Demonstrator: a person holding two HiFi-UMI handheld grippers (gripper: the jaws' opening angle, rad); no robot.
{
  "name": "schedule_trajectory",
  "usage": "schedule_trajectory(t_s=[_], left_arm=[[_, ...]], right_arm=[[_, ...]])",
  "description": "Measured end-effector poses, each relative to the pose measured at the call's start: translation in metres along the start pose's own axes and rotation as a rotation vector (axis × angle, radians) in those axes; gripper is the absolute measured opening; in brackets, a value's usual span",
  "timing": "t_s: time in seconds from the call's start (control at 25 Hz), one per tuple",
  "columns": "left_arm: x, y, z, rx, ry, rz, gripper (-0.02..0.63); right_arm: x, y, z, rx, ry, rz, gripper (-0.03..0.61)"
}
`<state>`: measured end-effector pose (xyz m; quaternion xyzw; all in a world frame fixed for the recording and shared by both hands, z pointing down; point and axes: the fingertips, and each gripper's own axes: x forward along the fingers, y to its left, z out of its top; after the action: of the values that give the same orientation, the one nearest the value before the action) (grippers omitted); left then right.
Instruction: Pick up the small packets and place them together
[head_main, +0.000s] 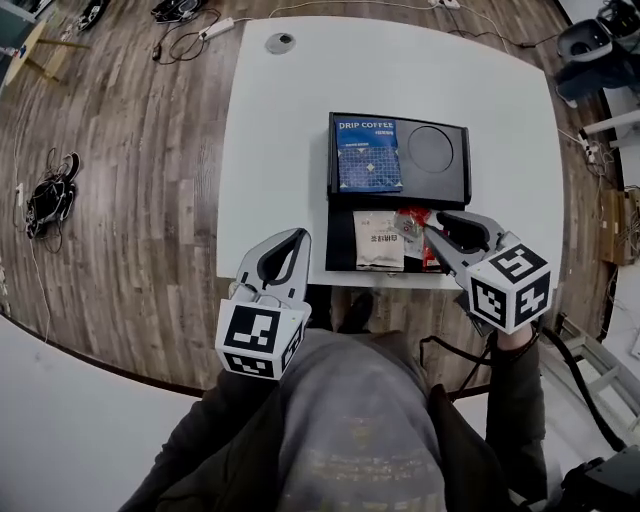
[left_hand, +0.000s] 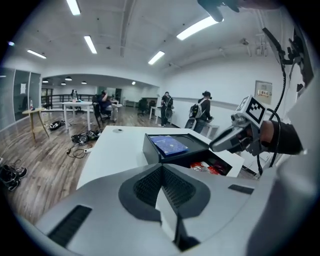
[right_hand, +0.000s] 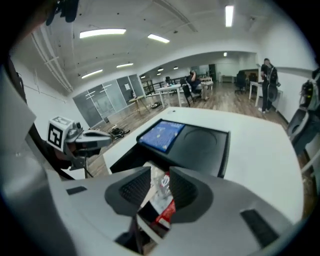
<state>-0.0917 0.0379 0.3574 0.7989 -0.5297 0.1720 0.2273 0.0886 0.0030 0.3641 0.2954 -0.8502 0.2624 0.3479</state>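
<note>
My right tongs (right_hand: 160, 175) gape, red packet (right_hand: 161, 199) between them at twelve o'clock, its near end hidden; left tongs (left_hand: 161, 170) closed, empty.

Fig. White table (head_main: 280, 150), as I see it from the head view. Lying directly on it: a black tray (head_main: 455, 185), a second black tray (head_main: 340, 240) against its near side, and a round grey cap (head_main: 280, 43) toward the far corner.
</note>
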Motion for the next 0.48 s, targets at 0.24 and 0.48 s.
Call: schedule_trajectory(t_s=[0.24, 0.48], left_arm=[[0.002, -0.003, -0.002, 0.011, 0.016, -0.007, 0.003], [0.005, 0.004, -0.007, -0.001, 0.026, -0.003, 0.003]], right_arm=[[0.034, 0.024, -0.064, -0.046, 0.254, 0.06, 0.115], [0.046, 0.02, -0.064, -0.006, 0.318, 0.057, 0.115]])
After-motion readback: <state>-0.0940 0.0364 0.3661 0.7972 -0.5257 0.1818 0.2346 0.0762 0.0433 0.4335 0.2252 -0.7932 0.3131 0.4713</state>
